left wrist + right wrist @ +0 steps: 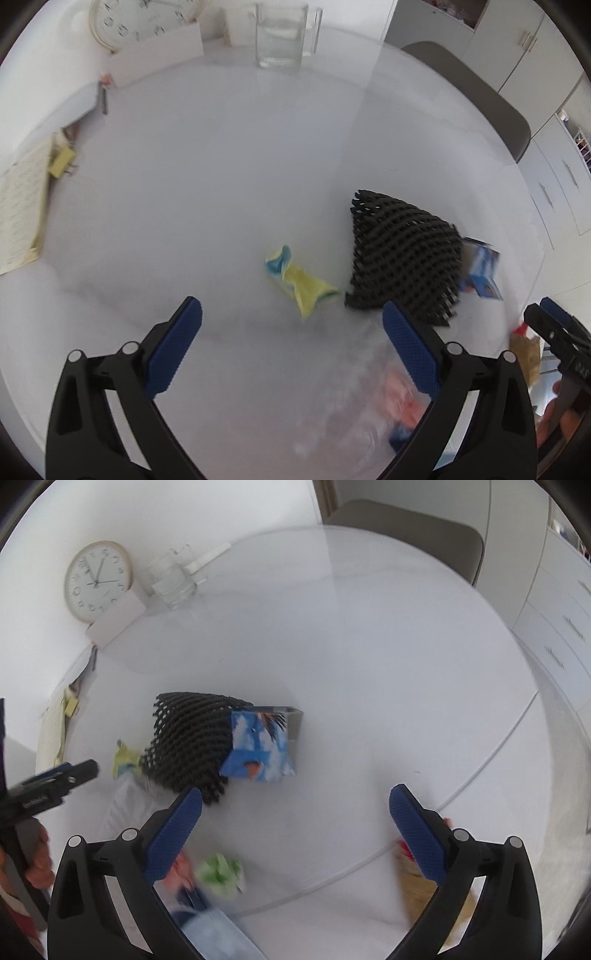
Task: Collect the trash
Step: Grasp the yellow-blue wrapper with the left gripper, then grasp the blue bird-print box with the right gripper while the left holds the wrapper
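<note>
On the white round table [221, 184] lie a crumpled yellow and blue wrapper [299, 280], a black foam net [402, 258] and a blue printed carton [480, 273]. My left gripper [291, 347] is open above the table, just short of the wrapper, with a blurred clear bag holding red and blue scraps [391, 406] under its right finger. My right gripper [295, 830] is open and empty, near the net [192, 742] and carton [258, 746]. A green crumpled scrap [221, 873], a pale blue face mask [218, 934] and the wrapper [125, 760] show in the right wrist view.
A clock [144, 18], a white card [159, 51] and a glass jug [284, 33] stand at the table's far edge. A notepad [22, 206] and yellow clip [62, 162] lie at left. A grey chair [406, 528] stands beyond. A brown paper bag [424, 886] is at right.
</note>
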A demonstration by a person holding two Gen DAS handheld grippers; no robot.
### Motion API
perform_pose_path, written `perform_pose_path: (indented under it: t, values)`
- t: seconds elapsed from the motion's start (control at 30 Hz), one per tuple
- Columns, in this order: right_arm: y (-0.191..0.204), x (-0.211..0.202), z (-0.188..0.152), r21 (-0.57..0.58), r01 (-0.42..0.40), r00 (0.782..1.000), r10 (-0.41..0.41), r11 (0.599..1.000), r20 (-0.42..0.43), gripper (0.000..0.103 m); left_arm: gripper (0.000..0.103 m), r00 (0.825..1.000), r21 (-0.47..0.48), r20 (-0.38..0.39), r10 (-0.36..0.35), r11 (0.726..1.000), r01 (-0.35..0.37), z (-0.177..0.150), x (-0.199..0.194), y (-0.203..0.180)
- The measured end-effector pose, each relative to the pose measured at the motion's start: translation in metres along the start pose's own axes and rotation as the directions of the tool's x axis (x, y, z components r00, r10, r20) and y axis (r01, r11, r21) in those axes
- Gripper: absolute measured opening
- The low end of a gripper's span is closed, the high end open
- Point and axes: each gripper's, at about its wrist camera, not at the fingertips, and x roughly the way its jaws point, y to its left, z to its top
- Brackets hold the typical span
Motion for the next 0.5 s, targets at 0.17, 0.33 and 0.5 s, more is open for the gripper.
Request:
perform_pose_path:
  t: [0.17, 0.33, 0.5]
  values:
    - [0.003, 0.011, 0.005, 0.031, 0.038, 0.999, -0.038, 0.999, 0.004, 0.101, 0.076, 0.998, -0.040, -0.060, 0.004, 0.999, -0.006, 0.012, 0.036, 0.005]
    - [0.000, 0.016, 0.010, 0.062, 0.063, 0.998, -0.064, 0.996, 0.010, 0.101, 0.045, 0.994, -0.107, -0.110, -0.022, 0.994, 0.010, 0.015, 0.058, 0.013]
    - [0.005, 0.029, 0.012, 0.077, 0.080, 0.997, -0.079, 0.994, -0.014, 0.101, 0.030, 0.995, -0.098, -0.095, -0.025, 0.995, 0.016, 0.019, 0.062, 0.012]
